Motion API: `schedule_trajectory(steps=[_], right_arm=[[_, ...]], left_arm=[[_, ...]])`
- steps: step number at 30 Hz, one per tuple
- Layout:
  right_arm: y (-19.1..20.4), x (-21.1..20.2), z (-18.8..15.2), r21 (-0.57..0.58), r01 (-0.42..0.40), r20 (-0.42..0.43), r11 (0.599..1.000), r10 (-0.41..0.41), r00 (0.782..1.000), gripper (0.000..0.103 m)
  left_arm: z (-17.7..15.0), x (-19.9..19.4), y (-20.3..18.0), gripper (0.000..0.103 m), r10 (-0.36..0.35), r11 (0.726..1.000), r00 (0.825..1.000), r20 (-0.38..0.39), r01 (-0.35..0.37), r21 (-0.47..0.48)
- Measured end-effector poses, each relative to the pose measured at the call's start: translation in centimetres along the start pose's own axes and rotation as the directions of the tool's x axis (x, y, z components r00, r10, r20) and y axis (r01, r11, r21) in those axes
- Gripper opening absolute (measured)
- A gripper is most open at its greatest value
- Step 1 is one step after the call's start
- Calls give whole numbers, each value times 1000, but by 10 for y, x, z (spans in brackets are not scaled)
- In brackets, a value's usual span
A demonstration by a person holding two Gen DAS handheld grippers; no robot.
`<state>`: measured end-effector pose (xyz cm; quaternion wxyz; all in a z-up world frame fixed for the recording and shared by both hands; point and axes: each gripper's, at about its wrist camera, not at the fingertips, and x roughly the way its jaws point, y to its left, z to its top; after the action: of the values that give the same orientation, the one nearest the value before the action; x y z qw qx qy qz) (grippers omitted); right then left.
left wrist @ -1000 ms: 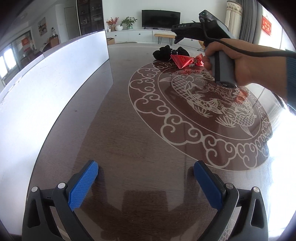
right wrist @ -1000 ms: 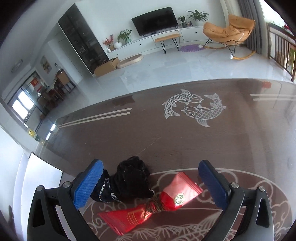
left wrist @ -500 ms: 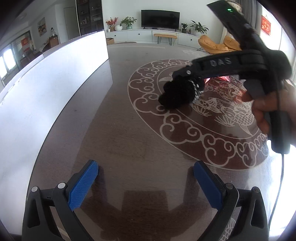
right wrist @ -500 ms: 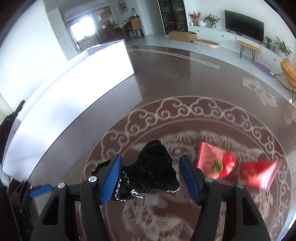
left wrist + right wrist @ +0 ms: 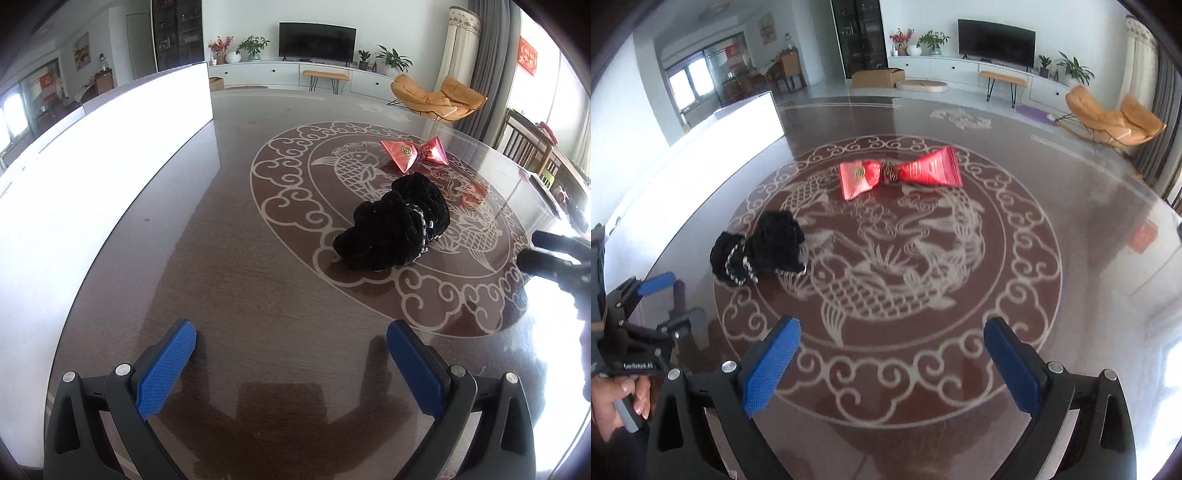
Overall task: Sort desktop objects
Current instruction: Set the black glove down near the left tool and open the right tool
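My right gripper [image 5: 892,363], jaws just reopened and empty, leaves the scrunchie [image 5: 761,253] at 10 o'clock, apart from the red bow [image 5: 899,173]; left gripper [image 5: 291,369] waits spread.

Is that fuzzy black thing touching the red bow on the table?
Apart. The right wrist view shows bare patterned tabletop between the black scrunchie and the red bow; the left wrist view shows that gap too.
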<state>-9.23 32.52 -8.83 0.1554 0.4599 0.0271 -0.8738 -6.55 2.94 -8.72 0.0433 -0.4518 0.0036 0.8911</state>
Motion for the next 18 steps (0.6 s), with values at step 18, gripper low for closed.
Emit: schedule_trajectory(steps=[18], right_arm=[[79, 69, 65, -241, -16, 50, 970, 29, 998, 97]], left_arm=[[-1, -3, 0, 103, -46, 999, 999, 16, 46, -1]])
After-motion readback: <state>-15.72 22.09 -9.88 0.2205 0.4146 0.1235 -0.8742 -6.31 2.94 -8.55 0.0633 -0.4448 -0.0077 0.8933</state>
